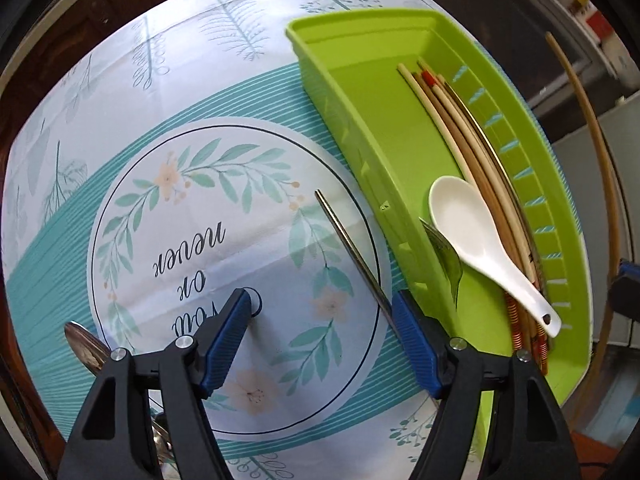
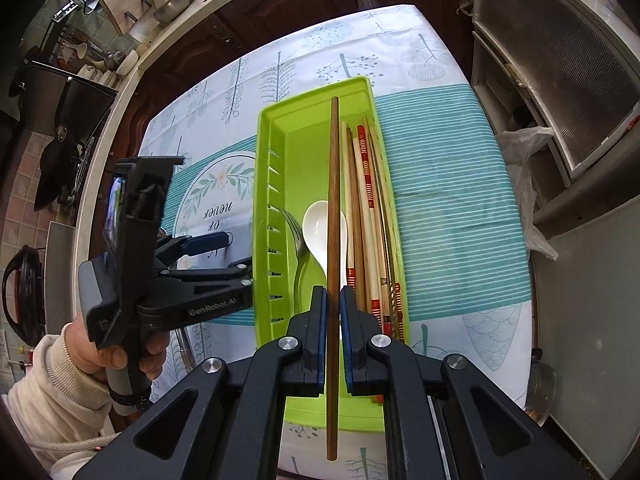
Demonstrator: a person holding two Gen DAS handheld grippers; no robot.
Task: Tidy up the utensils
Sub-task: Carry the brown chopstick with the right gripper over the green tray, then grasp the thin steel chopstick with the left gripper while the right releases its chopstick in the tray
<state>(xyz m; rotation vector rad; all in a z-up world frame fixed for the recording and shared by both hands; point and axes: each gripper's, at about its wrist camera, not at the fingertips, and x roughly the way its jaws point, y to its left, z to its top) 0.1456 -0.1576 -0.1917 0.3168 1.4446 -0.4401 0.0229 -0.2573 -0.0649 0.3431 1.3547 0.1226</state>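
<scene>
Bench [image 2: 452, 184]: covered by a cloth printed with leaves, teal stripes and a round wreath design with lettering in the middle.
Tray [image 2: 266, 184]: lime green, long and slotted along one wall; it lies lengthwise on the striped band of the cloth, just beside the wreath circle, nearer the bench's right edge as the right wrist view shows it.
Left tool [image 1: 322, 336]: blue pads stand wide apart with only cloth between them; it points straight down over the wreath circle, held in a hand [image 2: 104, 354] with a cream sleeve, just beside the tray's slotted wall.
Right tool [image 2: 332, 304]: pads pressed together on a brown chopstick [image 2: 333, 184], gripped near its lower part; the stick runs above the tray, lengthwise along it.
Chopsticks [image 1: 464, 140]: a bundle of pale, brown and red-banded sticks lying along the tray's far long wall.
Steel chopstick [image 1: 348, 248]: lies alone on the cloth beside the tray's outer wall; its near end is right at the left tool's right pad, contact unclear.
Spoon [image 1: 476, 232]: white ceramic, inside the tray, resting against the chopsticks.
Fork [image 2: 298, 240]: metal, inside the tray beside the spoon, near the slotted wall.
Metal spoon [image 1: 82, 344]: on the cloth by the bench's near-left edge, partly hidden behind the left tool.
</scene>
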